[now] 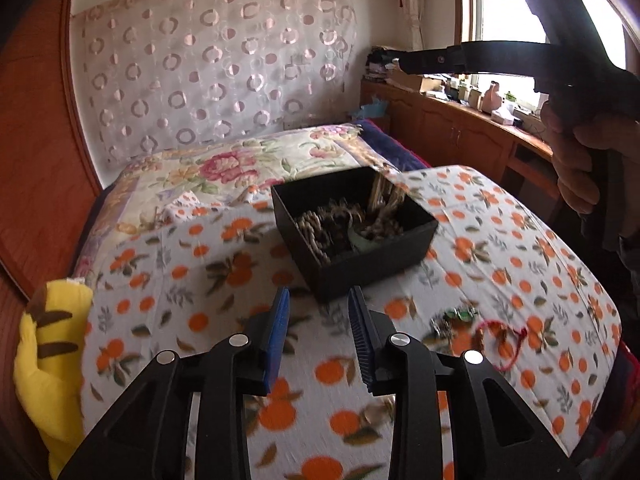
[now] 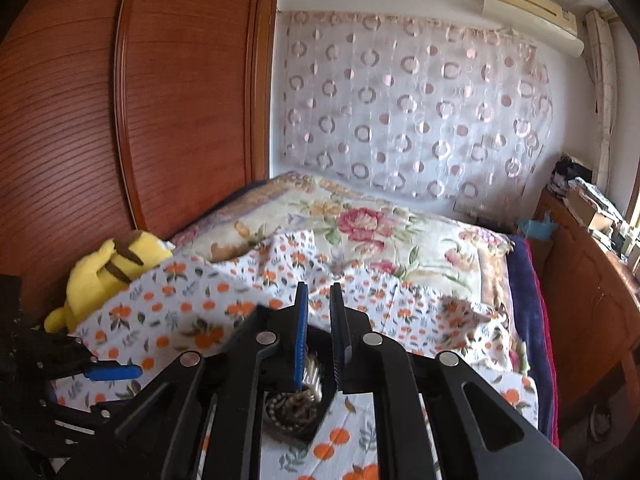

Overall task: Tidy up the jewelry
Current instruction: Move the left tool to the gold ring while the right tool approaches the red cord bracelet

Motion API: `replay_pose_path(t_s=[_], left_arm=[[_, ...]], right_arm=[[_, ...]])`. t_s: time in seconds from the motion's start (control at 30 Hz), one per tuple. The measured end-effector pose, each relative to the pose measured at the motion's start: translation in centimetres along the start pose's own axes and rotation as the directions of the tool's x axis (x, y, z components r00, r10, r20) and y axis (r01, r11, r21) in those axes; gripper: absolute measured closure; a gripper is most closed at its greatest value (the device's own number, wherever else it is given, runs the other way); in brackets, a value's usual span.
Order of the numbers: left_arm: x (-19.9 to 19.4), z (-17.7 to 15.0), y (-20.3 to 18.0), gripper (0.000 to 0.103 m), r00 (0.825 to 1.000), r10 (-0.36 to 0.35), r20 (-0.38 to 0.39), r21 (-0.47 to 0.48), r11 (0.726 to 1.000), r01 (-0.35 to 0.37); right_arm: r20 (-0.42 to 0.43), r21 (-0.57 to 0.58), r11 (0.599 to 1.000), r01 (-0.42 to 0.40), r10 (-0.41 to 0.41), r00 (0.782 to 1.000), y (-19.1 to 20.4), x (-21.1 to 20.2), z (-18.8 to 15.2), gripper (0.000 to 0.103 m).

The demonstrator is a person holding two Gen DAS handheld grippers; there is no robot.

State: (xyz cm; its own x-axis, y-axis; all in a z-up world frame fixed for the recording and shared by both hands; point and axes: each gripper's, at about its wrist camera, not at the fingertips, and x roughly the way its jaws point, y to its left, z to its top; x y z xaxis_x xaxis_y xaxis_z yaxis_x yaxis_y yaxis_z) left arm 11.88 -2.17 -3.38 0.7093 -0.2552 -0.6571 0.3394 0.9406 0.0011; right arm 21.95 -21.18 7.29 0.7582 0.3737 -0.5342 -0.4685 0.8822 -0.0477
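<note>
Jewelry (image 1: 472, 328) loose on cloth (image 1: 224, 320) at 3 o'clock of box (image 1: 372, 268). Mid-sorting, judging by filled box. Left gripper (image 1: 318, 304) spread, empty; right gripper (image 2: 319, 300) parted, above box. Next: descend, pinch red string (image 1: 510, 340).

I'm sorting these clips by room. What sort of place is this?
Most likely a home bedroom: a bed with a floral quilt, a yellow plush toy beside a tall wooden wardrobe, and a wall air conditioner.
</note>
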Motion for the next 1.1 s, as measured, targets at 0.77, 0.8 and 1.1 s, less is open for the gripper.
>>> replay_pose_path(t_s=[0.77,0.8,1.1], left_arm=[[0.0,-6.3,-3.3,0.041,0.995,-0.036,-0.098,0.053,0.998,0.041],[0.1,-6.5,-3.4,0.041,0.994,-0.037,-0.105,0.054,0.998,0.043],[1.1,-6.9,-4.2,0.041,0.991,-0.033,-0.133,0.078,0.996,0.044]], right_arm=[[-0.227,0.008,0.998,-0.069,0.069,0.971,1.8,-3.8,-17.0,0.076],[-0.236,0.007,0.997,-0.074,0.073,0.969,1.9,-4.0,-17.6,0.076],[-0.294,0.029,0.994,-0.103,0.107,0.950,2.4,-5.2,-20.8,0.075]])
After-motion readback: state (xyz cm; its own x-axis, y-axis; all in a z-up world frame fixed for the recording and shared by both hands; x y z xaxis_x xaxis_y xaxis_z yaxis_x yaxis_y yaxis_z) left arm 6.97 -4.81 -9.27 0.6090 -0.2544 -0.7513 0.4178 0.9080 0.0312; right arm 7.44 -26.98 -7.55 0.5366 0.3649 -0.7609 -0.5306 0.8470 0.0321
